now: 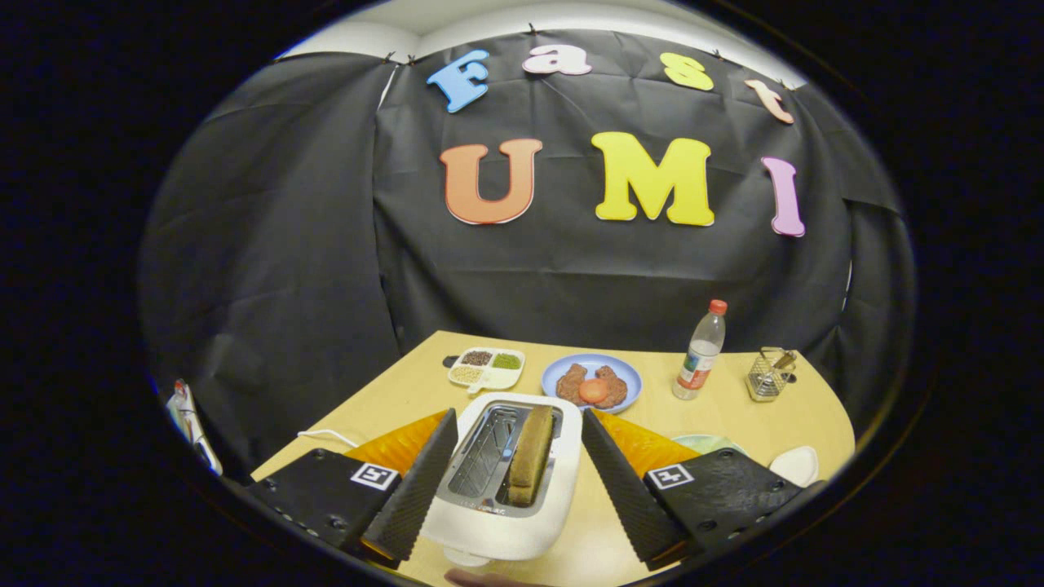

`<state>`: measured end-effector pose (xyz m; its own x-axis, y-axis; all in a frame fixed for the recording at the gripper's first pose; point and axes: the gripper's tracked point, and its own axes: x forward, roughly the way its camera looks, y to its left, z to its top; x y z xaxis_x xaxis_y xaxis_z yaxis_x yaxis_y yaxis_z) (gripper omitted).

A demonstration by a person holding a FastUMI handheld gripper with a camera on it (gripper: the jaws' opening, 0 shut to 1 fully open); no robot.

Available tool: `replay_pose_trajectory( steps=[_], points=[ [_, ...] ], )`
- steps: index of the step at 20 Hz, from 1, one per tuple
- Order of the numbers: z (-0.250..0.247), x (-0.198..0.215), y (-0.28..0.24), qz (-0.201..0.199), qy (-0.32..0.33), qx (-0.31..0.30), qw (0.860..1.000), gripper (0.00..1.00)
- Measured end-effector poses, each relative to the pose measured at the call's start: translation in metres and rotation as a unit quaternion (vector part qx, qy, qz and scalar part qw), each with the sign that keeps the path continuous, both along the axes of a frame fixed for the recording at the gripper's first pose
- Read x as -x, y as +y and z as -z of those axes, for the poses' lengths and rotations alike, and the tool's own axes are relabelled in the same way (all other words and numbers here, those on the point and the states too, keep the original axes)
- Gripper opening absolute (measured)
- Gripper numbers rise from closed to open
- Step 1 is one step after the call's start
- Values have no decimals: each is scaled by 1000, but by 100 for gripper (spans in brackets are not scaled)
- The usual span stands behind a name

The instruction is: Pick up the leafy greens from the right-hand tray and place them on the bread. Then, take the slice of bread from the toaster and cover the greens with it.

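- One white toaster point(510, 473) sits between the fingers of the claw point(514, 481), which stand wide apart and grip nothing.
- One slice of bread point(530, 455) stands in the toaster's right slot; the left slot is bare.
- Beyond: one blue plate point(628, 377) of food, one divided dish point(487, 368), one bottle point(700, 352) with a red cap, one wire basket point(768, 375).
- The table point(391, 408) is pale wood, backed by black cloth.
- The bottle's label is too small to read.

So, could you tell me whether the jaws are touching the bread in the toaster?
Apart. In the gripper view the bread stands in the toaster, both fingers spread wide outside it.
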<state>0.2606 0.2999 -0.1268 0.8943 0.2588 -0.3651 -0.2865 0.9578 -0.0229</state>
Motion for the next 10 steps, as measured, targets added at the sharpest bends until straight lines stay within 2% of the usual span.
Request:
replay_pose_trajectory(
  steps=[8,9,10],
  points=[
    [40,-25,5,41,79,21,996,94],
    [43,-24,5,43,86,18,995,92],
    [43,-24,6,45,92,13,995,78]
  ],
)
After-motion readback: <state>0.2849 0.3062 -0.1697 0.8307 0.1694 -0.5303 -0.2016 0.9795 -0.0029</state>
